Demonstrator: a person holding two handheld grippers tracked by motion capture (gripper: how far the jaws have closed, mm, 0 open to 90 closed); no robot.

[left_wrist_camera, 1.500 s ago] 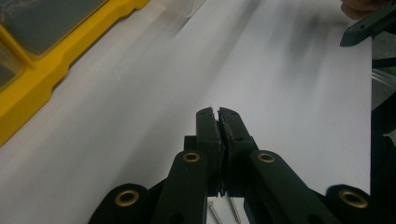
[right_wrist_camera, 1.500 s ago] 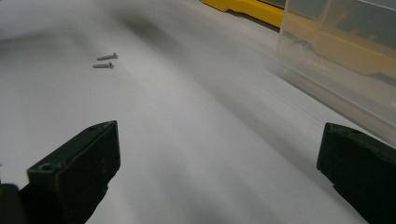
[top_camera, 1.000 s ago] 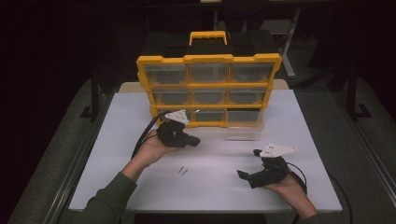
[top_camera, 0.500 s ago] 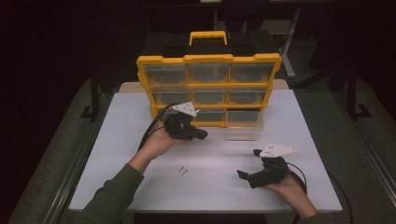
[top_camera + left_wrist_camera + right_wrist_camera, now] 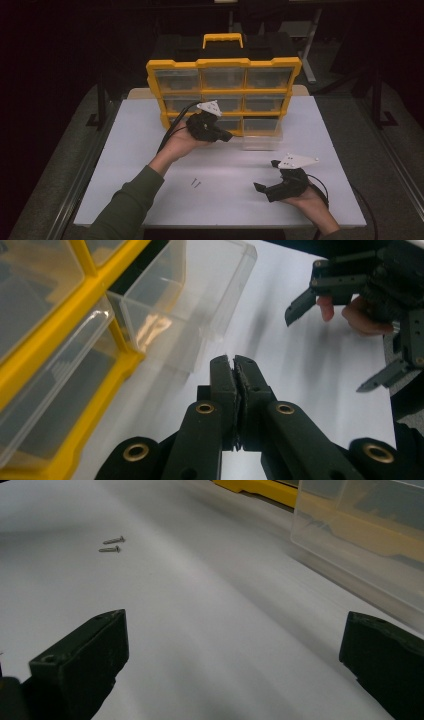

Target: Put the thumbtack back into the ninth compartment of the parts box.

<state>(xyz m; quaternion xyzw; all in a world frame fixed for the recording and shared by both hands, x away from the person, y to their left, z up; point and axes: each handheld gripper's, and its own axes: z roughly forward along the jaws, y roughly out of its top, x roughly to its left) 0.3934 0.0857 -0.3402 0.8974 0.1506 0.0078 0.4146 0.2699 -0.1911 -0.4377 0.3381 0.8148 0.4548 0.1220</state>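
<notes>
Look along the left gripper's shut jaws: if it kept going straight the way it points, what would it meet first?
Probably the pulled-out clear drawer at the yellow organizer's bottom row. The left gripper points at the drawer's front wall, with bare table beside it; how far apart they are is hard to tell.

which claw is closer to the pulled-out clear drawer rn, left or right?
Left. The left claw, shut and empty, hovers just left of the clear drawer, which sticks out of the yellow organizer. The right claw sits open nearer the table's front edge.
</notes>
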